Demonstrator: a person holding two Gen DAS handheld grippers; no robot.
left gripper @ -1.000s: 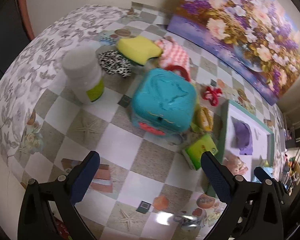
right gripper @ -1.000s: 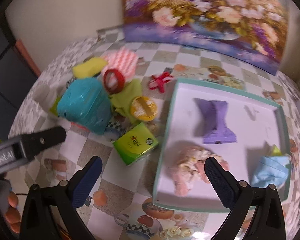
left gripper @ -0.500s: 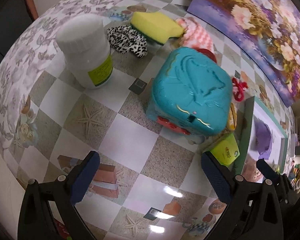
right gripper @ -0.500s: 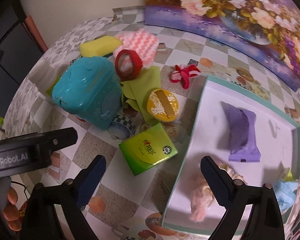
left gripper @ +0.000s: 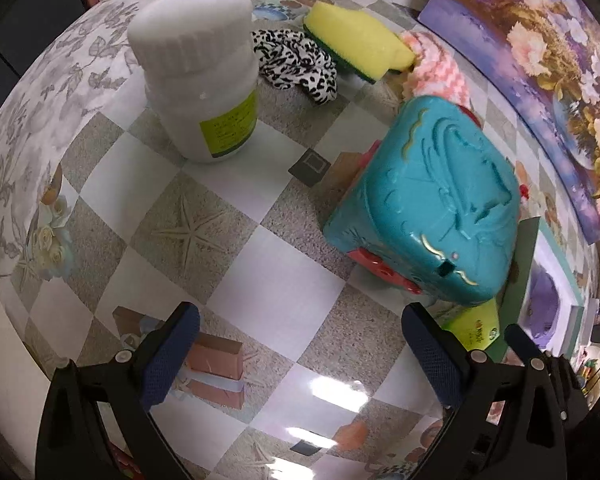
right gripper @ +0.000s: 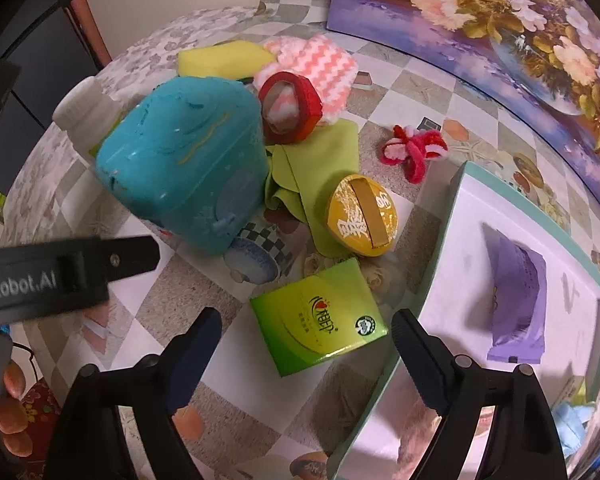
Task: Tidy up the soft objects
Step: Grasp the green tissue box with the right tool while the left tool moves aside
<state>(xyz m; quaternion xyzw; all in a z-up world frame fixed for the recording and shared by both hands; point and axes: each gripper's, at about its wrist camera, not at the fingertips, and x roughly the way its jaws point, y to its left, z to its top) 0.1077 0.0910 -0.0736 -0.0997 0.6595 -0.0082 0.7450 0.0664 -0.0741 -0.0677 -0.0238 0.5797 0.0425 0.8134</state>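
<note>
The left gripper (left gripper: 300, 354) is held wide open over bare tablecloth (left gripper: 260, 264), nothing between its jaws; a white bottle (left gripper: 198, 76) and teal box (left gripper: 432, 208) flank open floor ahead. The right gripper (right gripper: 306, 354) is seen closing, the green pack (right gripper: 318, 314) lying between its jaws, untouched. The tray (right gripper: 440, 240) edge is just beside its right finger. A sponge (left gripper: 356, 46), leopard cloth (left gripper: 296, 64) and pink cloth (right gripper: 320, 68) are piled behind the box.
</note>
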